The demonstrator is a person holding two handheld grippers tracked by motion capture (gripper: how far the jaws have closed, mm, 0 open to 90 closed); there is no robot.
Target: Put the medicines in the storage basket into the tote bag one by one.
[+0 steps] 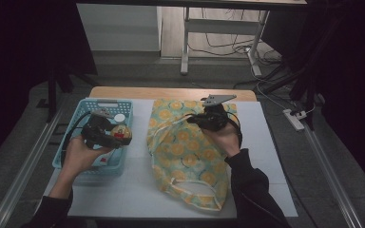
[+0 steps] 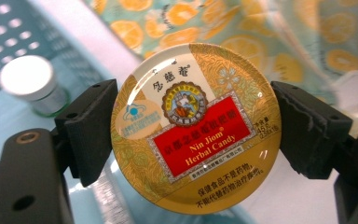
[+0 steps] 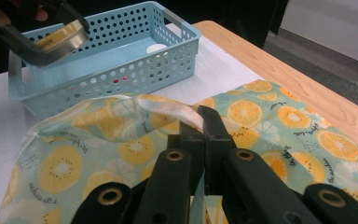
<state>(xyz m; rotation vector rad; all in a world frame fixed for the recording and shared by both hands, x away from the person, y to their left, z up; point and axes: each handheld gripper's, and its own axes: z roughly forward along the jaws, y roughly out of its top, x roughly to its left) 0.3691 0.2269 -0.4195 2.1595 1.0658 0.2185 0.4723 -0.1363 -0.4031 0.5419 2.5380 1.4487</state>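
Work in hand: moving a round candy tin from the blue basket toward the fabric bag, judged from how the two grippers stand.
Left gripper [image 1: 115, 137]: clamped on the Nin Jiom herbal candy tin [image 2: 195, 127], one pad on each side of its rim at 9 and 3 o'clock in the left gripper view. The label faces the camera, so the grip runs across the tin's full width, which keeps the flat disc from slipping.
Tin position: in the high view it is raised above the right edge of the blue basket [image 1: 86, 167]; in the right gripper view it hangs clear above the basket rim.
Right gripper [image 3: 204, 125]: jaws fully closed, pinching the edge of the orange-print fabric bag [image 1: 185, 156] and lifting it off the table. Judged purpose: to hold the bag's mouth open toward the basket side for loading.
Bag: lies at table centre, its drawstring loop [image 1: 190, 187] at 6 o'clock.
Basket contents: a small white-capped jar [image 2: 28, 84] stands inside, at 10 o'clock from the tin in the left gripper view.
Risk: the opening appears shallow; the tin could catch on the fabric edge.
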